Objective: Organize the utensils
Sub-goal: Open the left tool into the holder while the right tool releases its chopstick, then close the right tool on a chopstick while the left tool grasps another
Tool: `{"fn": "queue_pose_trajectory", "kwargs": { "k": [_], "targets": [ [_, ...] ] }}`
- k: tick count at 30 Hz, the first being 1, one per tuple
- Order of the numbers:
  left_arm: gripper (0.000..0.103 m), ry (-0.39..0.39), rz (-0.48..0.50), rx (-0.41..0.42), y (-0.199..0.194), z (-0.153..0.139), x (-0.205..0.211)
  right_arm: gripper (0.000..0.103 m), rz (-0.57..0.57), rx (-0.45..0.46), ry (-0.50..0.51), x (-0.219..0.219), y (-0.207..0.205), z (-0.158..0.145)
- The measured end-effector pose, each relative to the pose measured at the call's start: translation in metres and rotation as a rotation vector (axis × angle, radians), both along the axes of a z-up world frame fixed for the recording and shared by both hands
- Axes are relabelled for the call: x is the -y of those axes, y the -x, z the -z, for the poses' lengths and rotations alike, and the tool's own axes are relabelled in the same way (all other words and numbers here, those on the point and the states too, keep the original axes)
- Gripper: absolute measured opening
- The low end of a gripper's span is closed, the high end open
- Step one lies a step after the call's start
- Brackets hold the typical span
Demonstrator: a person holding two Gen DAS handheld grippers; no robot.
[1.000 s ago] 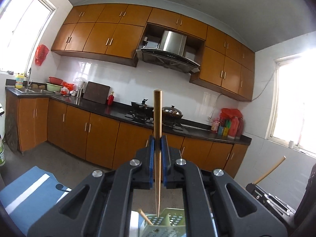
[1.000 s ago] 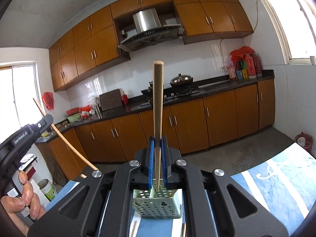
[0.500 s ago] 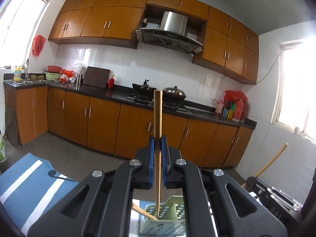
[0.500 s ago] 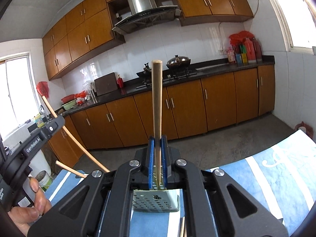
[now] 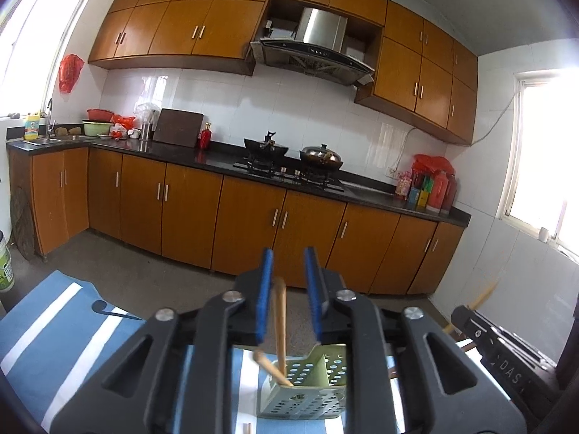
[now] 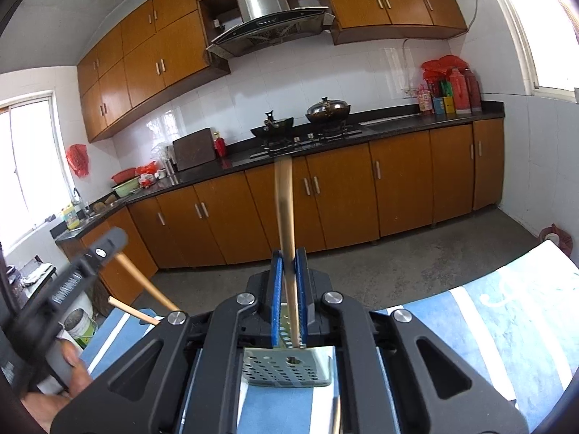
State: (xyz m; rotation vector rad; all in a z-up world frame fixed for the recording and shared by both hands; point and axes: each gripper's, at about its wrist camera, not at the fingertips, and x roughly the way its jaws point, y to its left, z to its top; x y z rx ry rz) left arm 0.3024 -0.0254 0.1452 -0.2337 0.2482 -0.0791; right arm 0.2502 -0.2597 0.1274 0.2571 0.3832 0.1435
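Observation:
A pale green perforated utensil holder stands on the striped cloth right below both grippers. My left gripper is over it with its jaws opening. A wooden chopstick hangs loose between the pads, its lower end inside the holder. A second chopstick leans out of the holder to the left. My right gripper is shut on another upright chopstick, whose tip reaches down to the holder. The left gripper shows at the left edge of the right wrist view.
A blue and white striped cloth covers the table. One more chopstick lies on it in front of the holder. A person's hand grips the left tool. Wooden kitchen cabinets and a dark counter stand across the floor.
The left jaws have parted and their chopstick has slid down into the holder. Both grippers have come lower over the holder; the right still clamps its chopstick.

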Motion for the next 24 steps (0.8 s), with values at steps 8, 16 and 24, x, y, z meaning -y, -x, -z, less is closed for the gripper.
{"fn": "queue_pose_trajectory", "kwargs": {
  "k": [8,16,24],
  "targets": [
    [0.03,-0.011,-0.027,0.017,0.049,-0.014,-0.038,0.009,0.062,0.018,0.005,0.023,0.042,-0.005],
    [0.036,-0.09,-0.039,-0.163,0.094,0.052,-0.076,0.009,0.082,-0.197,0.012,0.05,0.074,0.063],
    [0.036,-0.124,0.021,-0.435,0.104,0.155,-0.085,0.009,-0.015,-0.498,-0.012,0.029,0.082,0.174]
  ]
}}
